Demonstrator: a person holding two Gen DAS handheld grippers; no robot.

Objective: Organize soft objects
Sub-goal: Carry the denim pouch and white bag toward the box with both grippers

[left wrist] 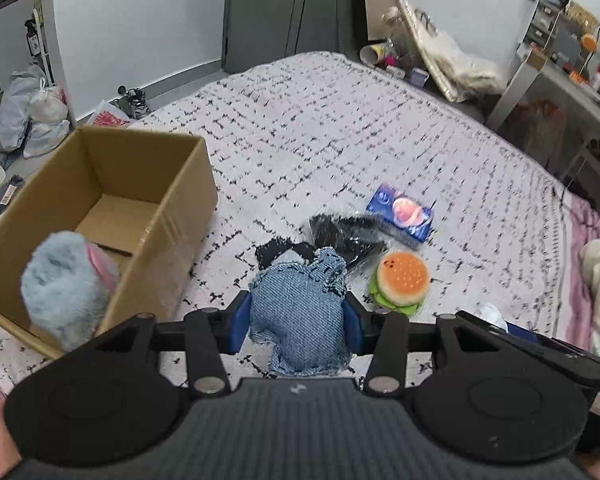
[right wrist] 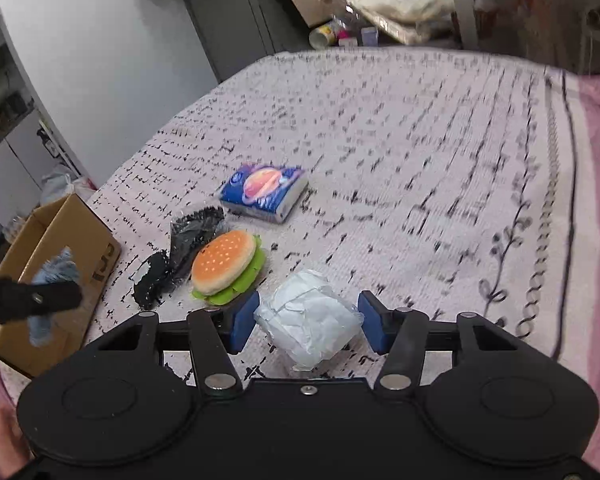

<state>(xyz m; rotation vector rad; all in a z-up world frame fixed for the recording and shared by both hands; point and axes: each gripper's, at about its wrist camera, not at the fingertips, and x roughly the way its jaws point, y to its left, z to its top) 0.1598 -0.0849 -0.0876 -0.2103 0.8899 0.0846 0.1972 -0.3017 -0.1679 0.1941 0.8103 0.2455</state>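
Denim first: on the left wrist cam the left gripper [left wrist: 298, 322] is clamped on a frayed blue denim piece [left wrist: 300, 316], both blue pads pressed into its sides, held up over the bed [left wrist: 340, 120]. Off to its left sits an open cardboard box [left wrist: 112, 196] with a fluffy light-blue plush [left wrist: 60, 288] in its near corner. Past the denim there's a black lacy bundle [left wrist: 348, 236], a burger plush [left wrist: 402, 280] and a blue planet-print tissue pack [left wrist: 404, 216], all lying close together on the bedspread.

Right wrist cam: the right gripper [right wrist: 307, 322] is spread wide around a white crinkly wrapped bundle [right wrist: 308, 316]; its left pad is right up against it, the right pad a little clear. The burger is just beside the left finger, the box further left.
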